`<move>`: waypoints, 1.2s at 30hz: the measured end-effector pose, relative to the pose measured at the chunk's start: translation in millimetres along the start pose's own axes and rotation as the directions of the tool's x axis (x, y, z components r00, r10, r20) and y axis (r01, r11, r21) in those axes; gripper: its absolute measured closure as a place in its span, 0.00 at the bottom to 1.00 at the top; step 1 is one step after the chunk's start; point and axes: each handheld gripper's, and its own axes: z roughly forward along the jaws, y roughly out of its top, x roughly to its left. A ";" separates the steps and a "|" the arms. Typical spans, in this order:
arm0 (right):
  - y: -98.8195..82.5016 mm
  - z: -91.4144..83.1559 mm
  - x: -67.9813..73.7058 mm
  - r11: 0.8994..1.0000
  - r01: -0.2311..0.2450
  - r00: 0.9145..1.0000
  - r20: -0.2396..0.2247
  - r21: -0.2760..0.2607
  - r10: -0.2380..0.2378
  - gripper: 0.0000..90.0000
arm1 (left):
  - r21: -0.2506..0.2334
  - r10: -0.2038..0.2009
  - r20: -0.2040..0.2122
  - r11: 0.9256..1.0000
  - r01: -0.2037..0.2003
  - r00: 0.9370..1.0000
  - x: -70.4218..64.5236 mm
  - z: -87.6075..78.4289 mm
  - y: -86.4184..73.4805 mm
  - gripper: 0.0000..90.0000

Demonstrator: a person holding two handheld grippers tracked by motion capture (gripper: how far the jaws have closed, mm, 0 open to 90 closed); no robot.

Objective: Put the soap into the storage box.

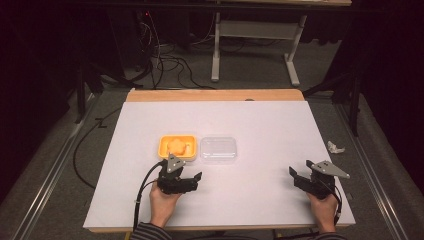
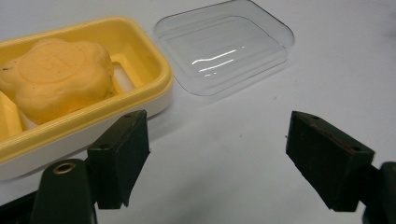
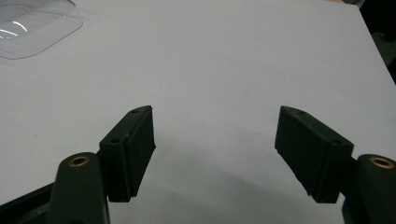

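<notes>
A yellow soap dish (image 1: 163, 145) (image 2: 154, 70) sits on the white table, with a flower-shaped orange soap (image 1: 177, 146) (image 2: 58, 72) inside it. Right beside it lies a clear plastic lid (image 1: 218, 149) (image 2: 224, 49) (image 3: 32, 28), flat on the table. My left gripper (image 1: 186, 176) (image 2: 217, 154) is open just in front of the dish, nothing between its jaws. Near the table's front right, my right gripper (image 1: 300, 176) (image 3: 215, 149) is open over bare table, holding nothing.
The white table top (image 1: 260, 125) has a wooden strip along its far edge. A crumpled white scrap (image 1: 335, 147) lies on the floor to the right. Cables and a table frame (image 1: 255, 35) stand beyond the far edge.
</notes>
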 end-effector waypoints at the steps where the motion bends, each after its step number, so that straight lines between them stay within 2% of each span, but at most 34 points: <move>1: 0.0 0.0 -0.1 1.000 0.000 1.000 0.000 0.000 0.000 0.32 | 0.002 0.001 0.001 1.000 -0.001 1.000 0.0 0.5 0.0 0.24; 24: 0.0 -0.1 0.1 1.000 0.004 1.000 0.002 -0.001 -0.004 0.32 | 0.019 -0.009 0.014 1.000 0.009 1.000 -1.8 17.9 -1.6 0.24; 36: 0.0 -0.1 -0.2 1.000 0.005 1.000 0.001 -0.002 -0.005 0.32 | 0.016 0.006 0.011 1.000 -0.006 1.000 -2.8 26.0 -3.7 0.24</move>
